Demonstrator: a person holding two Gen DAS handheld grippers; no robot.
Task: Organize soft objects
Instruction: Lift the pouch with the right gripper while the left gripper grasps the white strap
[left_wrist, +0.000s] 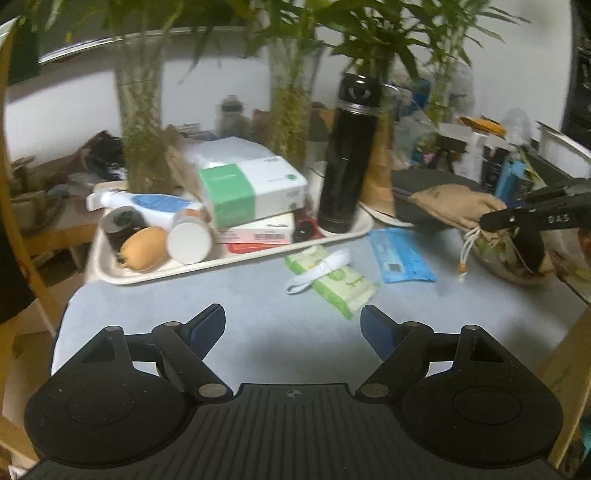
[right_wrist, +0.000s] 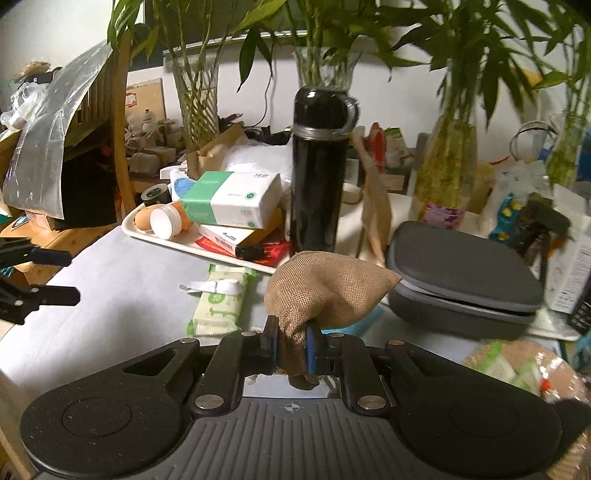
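My right gripper (right_wrist: 291, 341) is shut on the neck of a tan burlap drawstring pouch (right_wrist: 325, 291), held above the table. The pouch (left_wrist: 458, 208) also shows in the left wrist view at the right, pinched by the right gripper (left_wrist: 487, 221) above a round woven basket (left_wrist: 509, 258). My left gripper (left_wrist: 293, 325) is open and empty over the grey table (left_wrist: 184, 314). A green wet-wipes pack (left_wrist: 332, 280) with a white strap (left_wrist: 317, 271) across it lies ahead of it. A blue packet (left_wrist: 400, 254) lies to its right.
A cream tray (left_wrist: 236, 258) holds a tissue box (left_wrist: 251, 188), a black flask (left_wrist: 349, 155), a jar and a spray bottle. A grey zip case (right_wrist: 461, 273) sits at the right. Glass vases with bamboo stand behind. The basket (right_wrist: 524, 369) is at the lower right.
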